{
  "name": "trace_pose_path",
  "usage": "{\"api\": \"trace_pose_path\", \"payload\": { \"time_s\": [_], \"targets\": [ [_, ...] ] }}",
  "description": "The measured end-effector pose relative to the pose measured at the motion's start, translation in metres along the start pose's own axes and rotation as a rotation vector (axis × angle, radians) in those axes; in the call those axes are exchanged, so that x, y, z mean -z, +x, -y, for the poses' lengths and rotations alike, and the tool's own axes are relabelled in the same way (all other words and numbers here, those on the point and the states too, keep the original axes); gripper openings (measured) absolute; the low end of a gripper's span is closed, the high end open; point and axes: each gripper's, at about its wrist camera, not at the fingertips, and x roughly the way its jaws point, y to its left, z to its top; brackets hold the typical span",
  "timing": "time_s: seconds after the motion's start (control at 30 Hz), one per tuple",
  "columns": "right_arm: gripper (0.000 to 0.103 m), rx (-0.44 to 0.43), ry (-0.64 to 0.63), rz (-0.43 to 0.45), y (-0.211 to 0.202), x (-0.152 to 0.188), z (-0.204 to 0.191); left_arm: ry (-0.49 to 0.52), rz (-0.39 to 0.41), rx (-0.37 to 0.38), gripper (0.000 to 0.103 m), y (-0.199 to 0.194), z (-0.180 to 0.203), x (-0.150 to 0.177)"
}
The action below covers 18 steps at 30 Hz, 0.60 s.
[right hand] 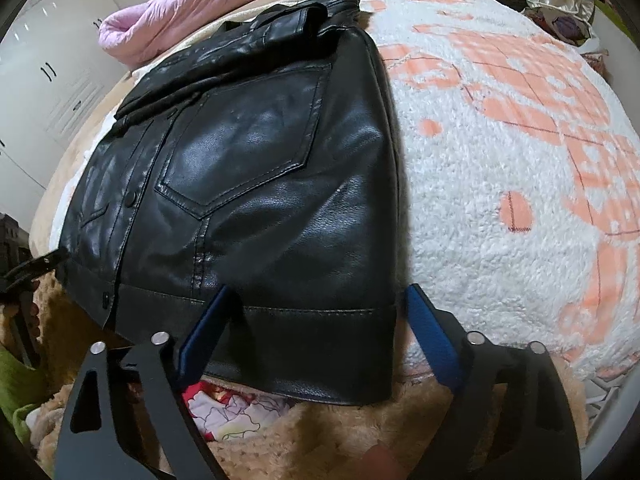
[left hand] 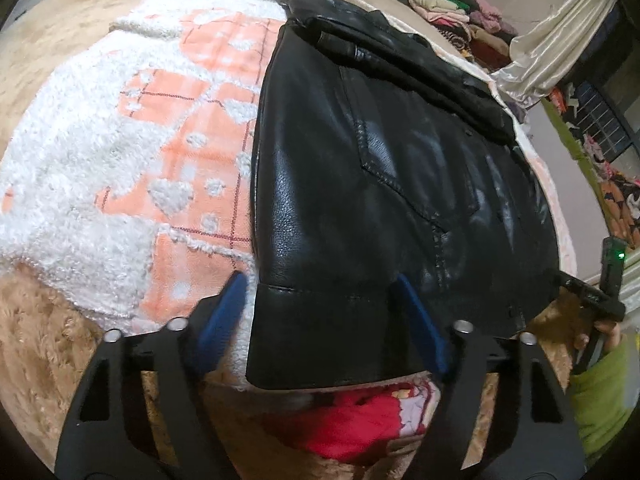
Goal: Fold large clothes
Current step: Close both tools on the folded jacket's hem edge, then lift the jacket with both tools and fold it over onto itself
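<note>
A black leather jacket (left hand: 384,184) lies flat on a white and peach fleece blanket (left hand: 120,168), sleeves folded in on top and hem nearest me. My left gripper (left hand: 320,280) is open, its blue pads either side of the hem's left corner, just above it. In the right wrist view the jacket (right hand: 256,184) lies on the same blanket (right hand: 500,184). My right gripper (right hand: 320,292) is open over the hem's right corner, gripping nothing. The right gripper's body shows at the far right of the left wrist view (left hand: 592,300).
A tan fuzzy cover (left hand: 48,340) lies under the blanket at the near edge, with red floral fabric (left hand: 360,412) below. A pink padded coat (right hand: 188,8) lies beyond the jacket. Folded clothes (left hand: 452,4) are stacked at the back. White cabinets (right hand: 48,80) stand at left.
</note>
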Motion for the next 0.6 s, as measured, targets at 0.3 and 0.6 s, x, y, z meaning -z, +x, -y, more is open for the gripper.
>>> {"api": "trace_pose_path", "payload": {
  "time_s": [0.3, 0.6],
  "targets": [
    [0.023, -0.112, -0.005, 0.079, -0.013, 0.006, 0.003, 0.008, 0.046, -0.026, 0.016, -0.006, 0.001, -0.007],
    [0.019, -0.205, -0.059, 0.278, -0.052, -0.01, -0.014, 0.024, 0.119, 0.055, 0.007, -0.035, 0.012, -0.026]
  ]
}}
